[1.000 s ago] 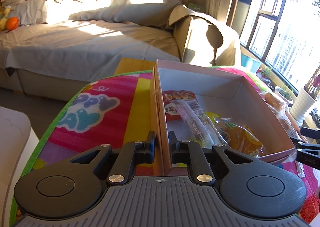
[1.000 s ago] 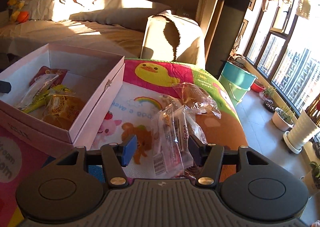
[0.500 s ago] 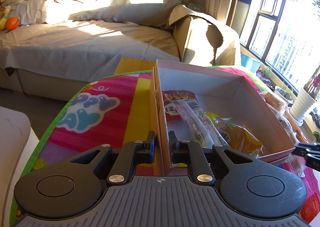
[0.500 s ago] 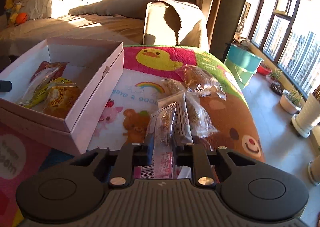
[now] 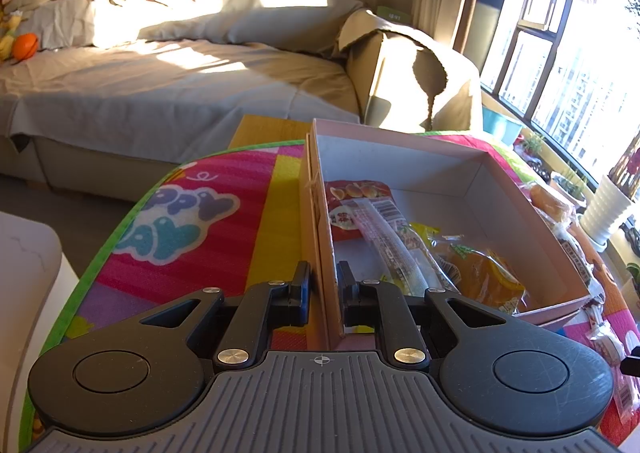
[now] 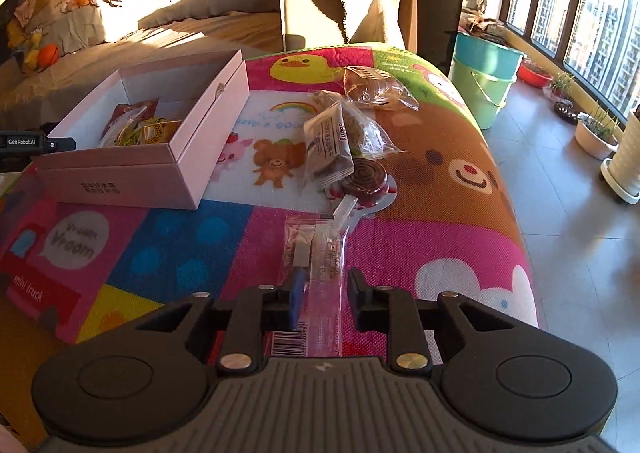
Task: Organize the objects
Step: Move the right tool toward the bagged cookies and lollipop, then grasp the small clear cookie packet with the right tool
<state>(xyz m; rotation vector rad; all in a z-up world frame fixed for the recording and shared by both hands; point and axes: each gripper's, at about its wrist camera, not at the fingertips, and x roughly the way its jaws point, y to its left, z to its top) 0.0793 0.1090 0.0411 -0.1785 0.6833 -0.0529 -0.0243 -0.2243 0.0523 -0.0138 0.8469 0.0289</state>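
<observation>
Ideally, we judged, the pink snack packet [image 6: 320, 285] should travel level and clear the pink box's [image 6: 160, 169] near wall before dropping among the wrappers inside. Our right gripper [image 6: 325, 289] stood only partly closed, the packet lying between its fingers above the mat [image 6: 420, 245]; whether it gripped, we could not tell. Our left gripper [image 5: 323, 285] clamped the box's wall.

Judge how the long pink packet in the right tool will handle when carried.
Likely floppy: the long pink packet is thin film reaching well beyond the right tool. Probably light. Its glossy wrap may slip.
</observation>
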